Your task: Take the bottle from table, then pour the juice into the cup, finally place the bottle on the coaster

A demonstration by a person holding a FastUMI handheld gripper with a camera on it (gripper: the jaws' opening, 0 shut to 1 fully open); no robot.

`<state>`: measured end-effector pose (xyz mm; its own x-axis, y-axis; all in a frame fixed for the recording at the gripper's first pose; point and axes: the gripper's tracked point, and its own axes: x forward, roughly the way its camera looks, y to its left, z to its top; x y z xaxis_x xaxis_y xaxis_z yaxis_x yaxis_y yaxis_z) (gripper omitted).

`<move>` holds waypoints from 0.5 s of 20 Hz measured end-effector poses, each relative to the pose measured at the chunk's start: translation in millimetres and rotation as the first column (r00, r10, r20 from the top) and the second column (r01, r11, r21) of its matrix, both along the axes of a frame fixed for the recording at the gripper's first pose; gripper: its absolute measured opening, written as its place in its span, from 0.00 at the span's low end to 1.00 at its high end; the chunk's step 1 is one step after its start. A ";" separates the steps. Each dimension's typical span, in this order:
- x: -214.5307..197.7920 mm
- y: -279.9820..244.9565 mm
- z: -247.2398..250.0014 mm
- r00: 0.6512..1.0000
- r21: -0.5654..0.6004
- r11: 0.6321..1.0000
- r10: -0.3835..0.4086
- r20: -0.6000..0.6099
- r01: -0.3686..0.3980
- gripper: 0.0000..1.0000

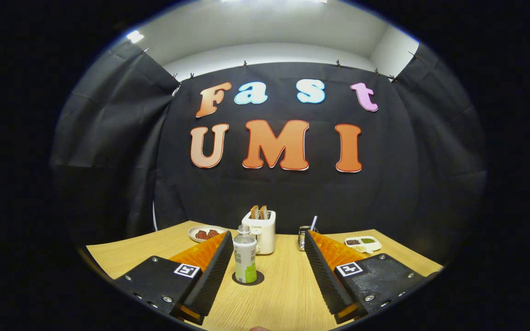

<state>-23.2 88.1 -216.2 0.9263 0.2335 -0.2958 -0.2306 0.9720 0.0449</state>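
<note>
Looks like the closing stage: bottle point(245, 254) already upright on the dark round coaster point(248, 278), in the middle of the wooden counter point(274, 294), so the placing seems done. Judging by that alone, pouring probably finished too, though the level in the cup point(302, 237) cannot be told from here.

Gripper point(269, 248) spread wide, holding nothing. Left finger point(219, 262) just beside the bottle at its 9 o'clock, perhaps touching, hard to tell; right finger point(322, 266) well apart at its 3 o'clock. Bottle between the fingers, nearer the left one.

Left to do, at most: backing straight out toward 6 o'clock without brushing the bottle with the left finger, since a tall narrow bottle on a small coaster would tip easily.

Around, from the bottle:
- white toaster point(260, 231) with two slices standing in it, just behind at 12 to 1 o'clock, near
- the cup, seemingly glass with a straw or stick in it, at 2 o'clock, half hidden by the right finger's tip
- plate with red pieces point(205, 233) at 10 o'clock, beyond the left finger
- divided white tray of toppings point(363, 243) at 3 o'clock, beyond the right finger

Nothing in the retreat path
</note>
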 end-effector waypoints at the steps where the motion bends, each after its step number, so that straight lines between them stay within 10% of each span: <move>1: -7.4 -7.7 8.7 1.000 -0.009 1.000 -0.010 0.021 0.010 0.92; 10: -43.4 -44.1 70.5 0.993 0.023 0.997 -0.069 0.096 0.067 0.92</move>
<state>-66.6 44.0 -145.7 0.9642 0.1737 -0.2001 -0.1681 0.9847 0.0449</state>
